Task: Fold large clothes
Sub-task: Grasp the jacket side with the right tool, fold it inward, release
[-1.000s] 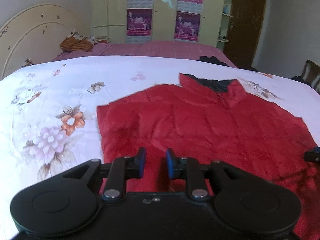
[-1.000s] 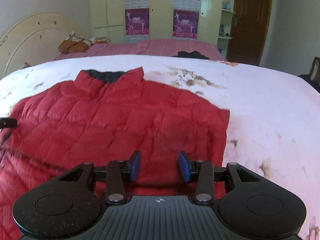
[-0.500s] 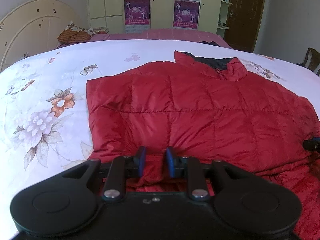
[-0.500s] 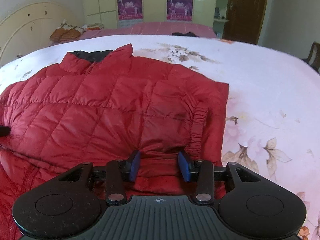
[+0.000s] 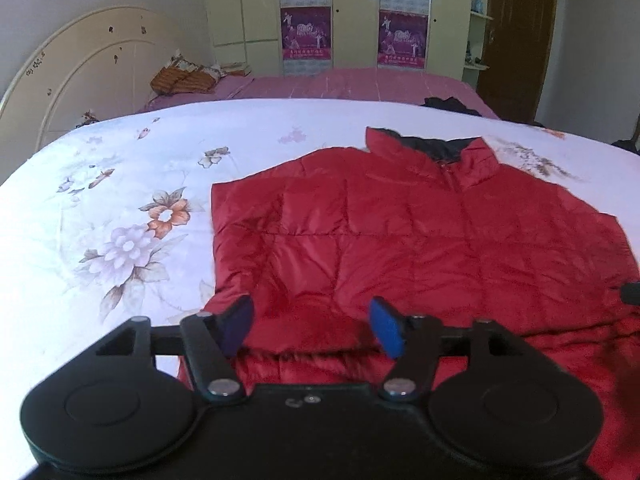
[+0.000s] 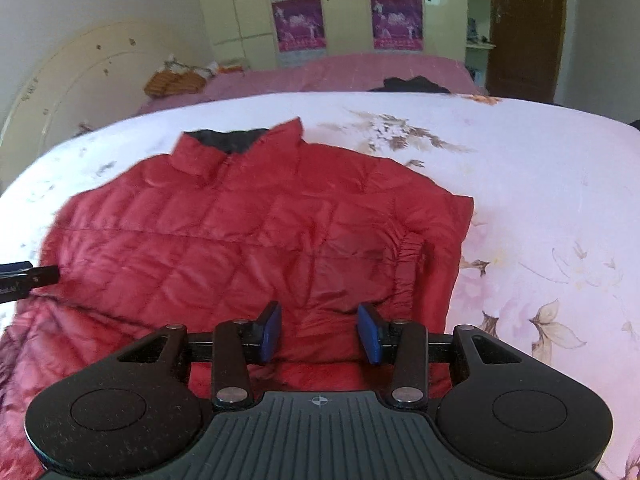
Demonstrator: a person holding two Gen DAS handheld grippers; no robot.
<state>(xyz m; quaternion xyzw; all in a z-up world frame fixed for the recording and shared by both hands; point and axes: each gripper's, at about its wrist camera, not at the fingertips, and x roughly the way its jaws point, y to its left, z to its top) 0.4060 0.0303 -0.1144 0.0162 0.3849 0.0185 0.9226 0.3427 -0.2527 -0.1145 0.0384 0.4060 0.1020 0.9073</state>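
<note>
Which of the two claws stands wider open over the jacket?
The left claw: its jaws have just been opening, wide apart over the red jacket. The right claw gapes narrower.

jacket (image 5: 420, 232): red, quilted, black collar lining | bedspread (image 5: 120, 184): white, floral | pads (image 6: 370, 338): blue

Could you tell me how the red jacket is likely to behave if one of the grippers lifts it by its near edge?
The red jacket would probably drape and sag rather than hold its shape: it lies limp in soft folds on the bedspread. Its quilted, puffy panels suggest that it is light for its bulk. The shiny fabric looks slick, so a shallow pinch might slip.
</note>
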